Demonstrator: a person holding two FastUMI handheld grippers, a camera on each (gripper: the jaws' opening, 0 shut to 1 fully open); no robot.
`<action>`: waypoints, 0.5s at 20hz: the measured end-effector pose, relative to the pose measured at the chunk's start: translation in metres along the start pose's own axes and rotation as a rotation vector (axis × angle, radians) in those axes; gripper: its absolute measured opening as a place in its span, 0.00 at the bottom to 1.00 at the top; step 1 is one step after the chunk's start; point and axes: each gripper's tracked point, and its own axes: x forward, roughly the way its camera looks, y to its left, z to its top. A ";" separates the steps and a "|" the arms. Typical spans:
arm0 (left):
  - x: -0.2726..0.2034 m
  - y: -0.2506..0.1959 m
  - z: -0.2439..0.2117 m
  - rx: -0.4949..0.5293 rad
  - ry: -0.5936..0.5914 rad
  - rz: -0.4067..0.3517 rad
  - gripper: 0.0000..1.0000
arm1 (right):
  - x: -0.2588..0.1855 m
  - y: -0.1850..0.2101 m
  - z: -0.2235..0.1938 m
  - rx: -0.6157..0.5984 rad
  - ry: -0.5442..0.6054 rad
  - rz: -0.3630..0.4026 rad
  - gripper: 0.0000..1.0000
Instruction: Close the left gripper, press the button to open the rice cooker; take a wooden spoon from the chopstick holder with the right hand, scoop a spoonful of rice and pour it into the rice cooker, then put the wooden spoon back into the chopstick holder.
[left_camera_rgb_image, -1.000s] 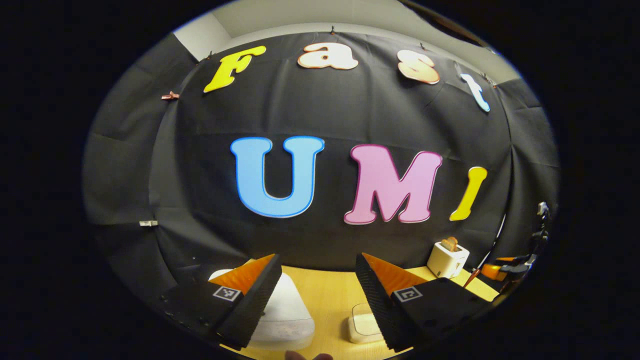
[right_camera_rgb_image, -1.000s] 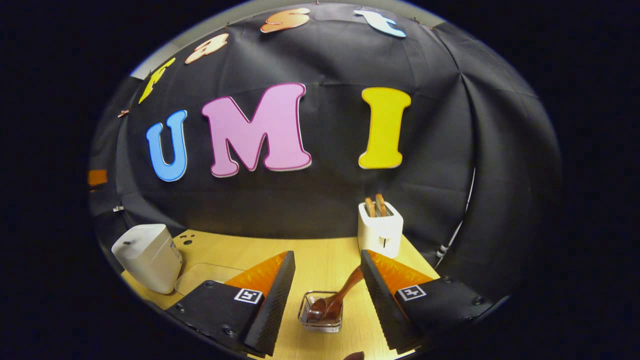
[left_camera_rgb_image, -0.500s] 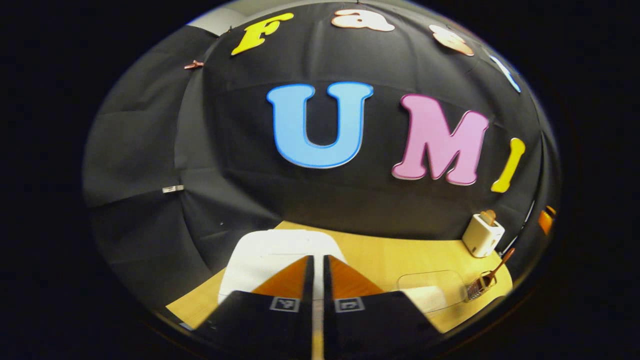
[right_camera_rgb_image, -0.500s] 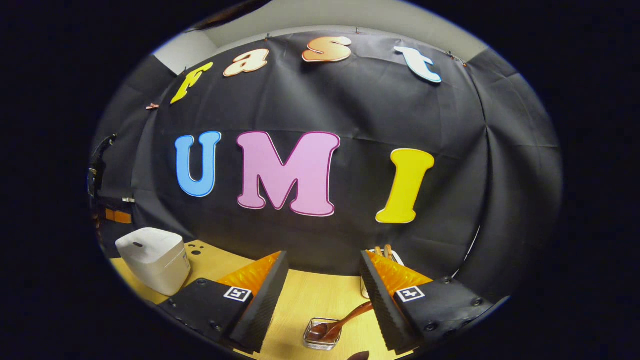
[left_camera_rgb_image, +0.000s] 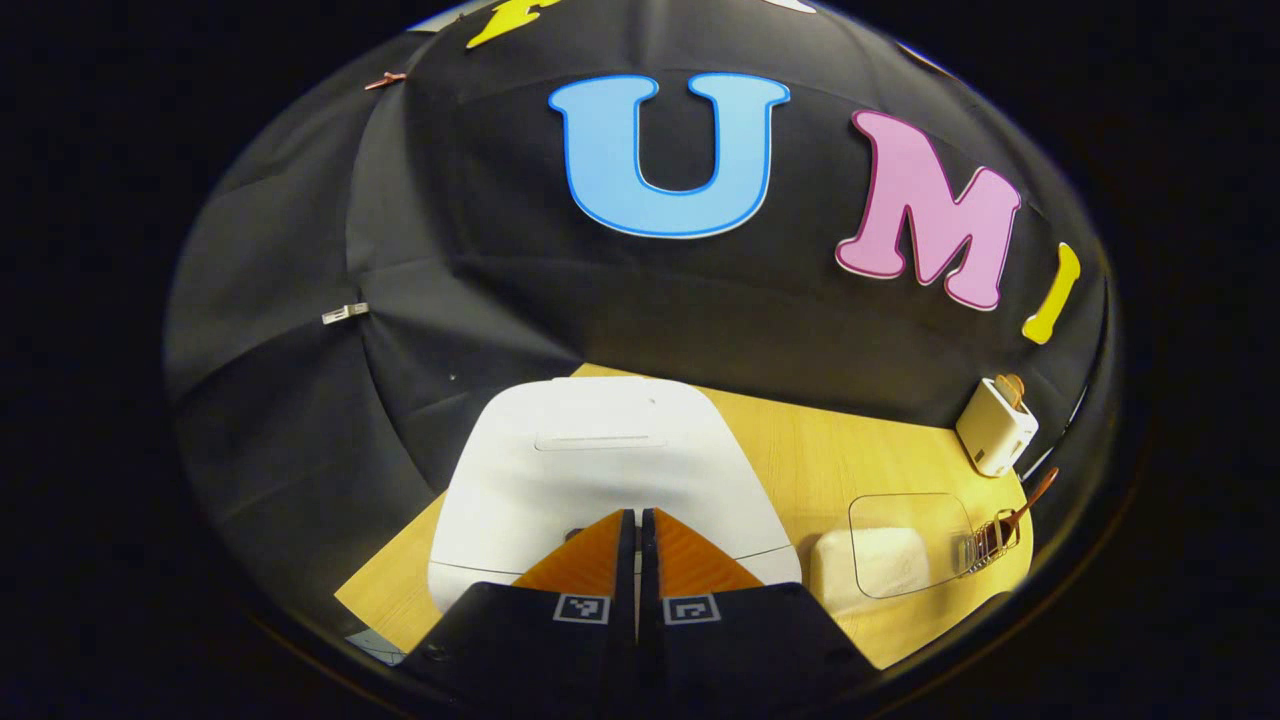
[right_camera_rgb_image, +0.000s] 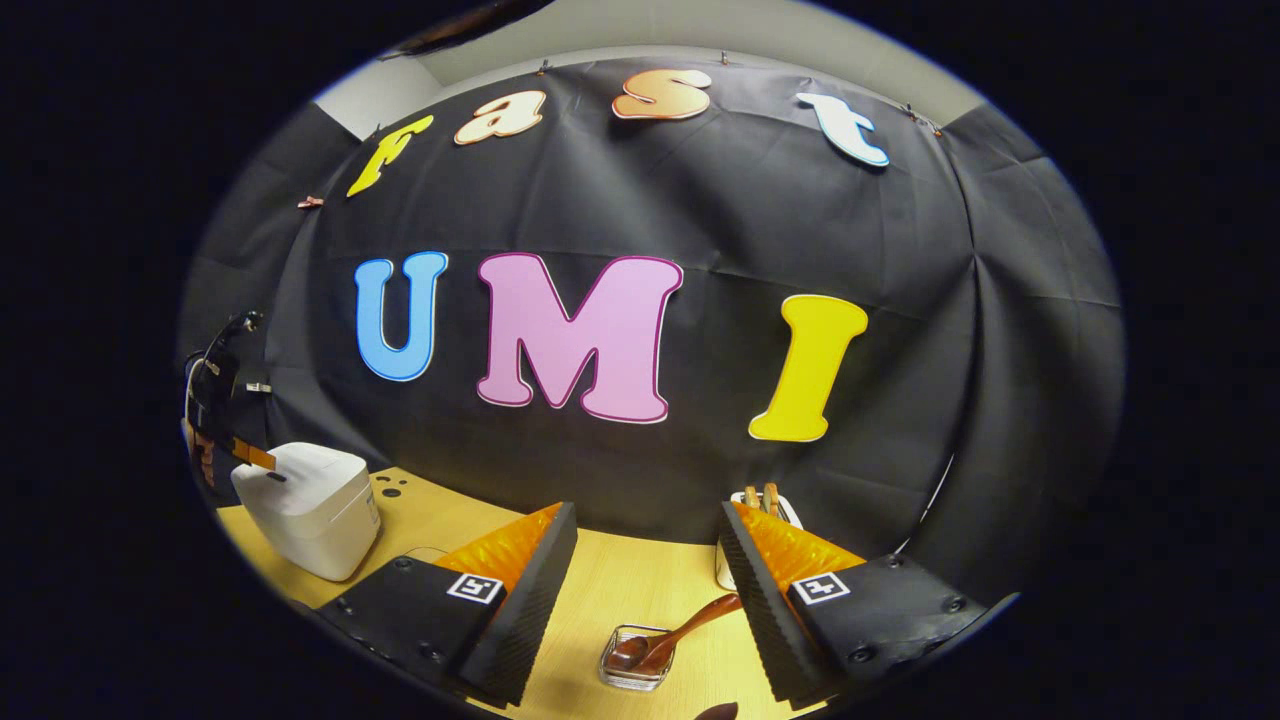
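We have our left gripper (left_camera_rgb_image: 637, 515) pressed together over the still-lidded rice cooker (left_camera_rgb_image: 600, 470), button unpressed, while our right gripper (right_camera_rgb_image: 648, 560) waits spread apart near the wooden spoon (right_camera_rgb_image: 670, 632), scooping undone.

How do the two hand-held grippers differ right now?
The left hand-held gripper has its fingers shut together, aimed at the rice cooker lid; the right hand-held gripper has its fingers spread wide, facing the wooden spoon in its holder. Neither holds anything.

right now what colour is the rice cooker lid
White, plain, seen best in the left gripper view: rice cooker.
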 end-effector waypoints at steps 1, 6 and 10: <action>0.004 0.001 -0.004 0.003 0.013 0.004 0.05 | 0.000 0.000 0.000 0.000 -0.001 -0.001 0.89; 0.018 0.003 -0.018 0.017 0.058 0.021 0.06 | 0.001 0.001 0.003 -0.008 -0.003 -0.002 0.89; 0.020 0.006 -0.024 -0.102 0.141 0.018 0.06 | 0.002 0.003 0.005 -0.011 -0.005 -0.002 0.89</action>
